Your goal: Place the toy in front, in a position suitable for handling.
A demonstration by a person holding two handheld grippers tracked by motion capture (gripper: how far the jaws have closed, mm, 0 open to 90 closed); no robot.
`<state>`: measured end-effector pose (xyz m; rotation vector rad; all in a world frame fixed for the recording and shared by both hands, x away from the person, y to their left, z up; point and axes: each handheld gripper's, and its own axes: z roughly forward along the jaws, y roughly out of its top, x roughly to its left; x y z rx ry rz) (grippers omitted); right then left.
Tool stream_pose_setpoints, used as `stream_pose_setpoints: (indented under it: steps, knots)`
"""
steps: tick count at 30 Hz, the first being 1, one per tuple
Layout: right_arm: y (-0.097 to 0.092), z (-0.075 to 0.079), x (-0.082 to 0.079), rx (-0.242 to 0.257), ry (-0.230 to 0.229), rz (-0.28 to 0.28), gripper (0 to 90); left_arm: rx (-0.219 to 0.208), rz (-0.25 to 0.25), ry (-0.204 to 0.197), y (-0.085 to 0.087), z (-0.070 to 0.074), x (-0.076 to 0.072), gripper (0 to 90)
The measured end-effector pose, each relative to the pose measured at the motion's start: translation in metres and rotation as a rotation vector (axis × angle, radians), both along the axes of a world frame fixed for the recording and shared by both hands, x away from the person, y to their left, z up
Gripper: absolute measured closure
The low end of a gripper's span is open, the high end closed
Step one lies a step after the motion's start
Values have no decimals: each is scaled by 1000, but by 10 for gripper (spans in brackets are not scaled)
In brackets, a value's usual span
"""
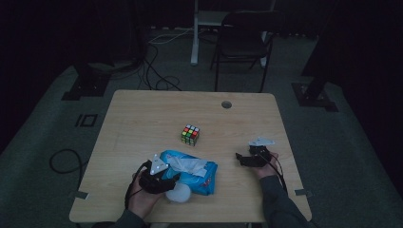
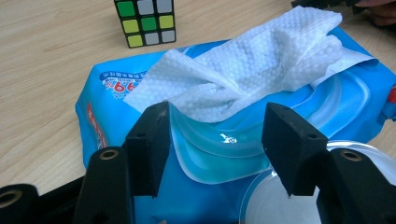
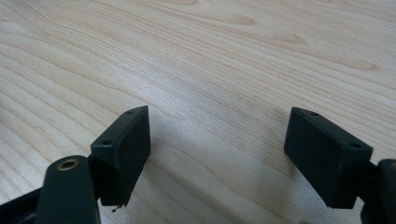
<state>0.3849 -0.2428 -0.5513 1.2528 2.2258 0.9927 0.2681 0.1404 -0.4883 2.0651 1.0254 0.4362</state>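
Observation:
A blue pack of wet wipes (image 1: pixel 205 176) (image 2: pixel 116 93) lies near the table's front edge, and a white wipe (image 1: pixel 187 165) (image 2: pixel 243 70) stands crumpled out of its top opening. The pack's clear lid (image 1: pixel 179 194) (image 2: pixel 280 200) is flipped open toward me. My left gripper (image 1: pixel 173 178) (image 2: pixel 217 140) is open, its jaws standing either side of the opening's raised rim, just below the wipe. My right gripper (image 1: pixel 240 159) (image 3: pixel 217 149) is open over bare wood to the right of the pack, with nothing between its jaws.
A colourful puzzle cube (image 1: pixel 190 135) (image 2: pixel 147 21) sits at mid-table behind the pack. The wooden table (image 1: pixel 142 114) has a cable hole (image 1: pixel 226 104) near its far edge. A dark chair (image 1: pixel 242 38) and floor cables lie beyond the table.

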Motion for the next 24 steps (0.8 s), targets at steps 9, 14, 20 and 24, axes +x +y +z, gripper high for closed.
stream_pose_setpoints:
  steps: [9,14,20,24]
  knots:
    - [0,0,0,0,-1,1,227,37,64,-18,14,1,5,456]
    - [0,0,0,0,1,0,227,48,81,-20,21,2,10,506]
    - [0,0,0,0,1,0,227,46,109,-11,28,-1,18,600]
    - [0,0,0,0,1,0,227,43,134,-5,33,-5,24,657]
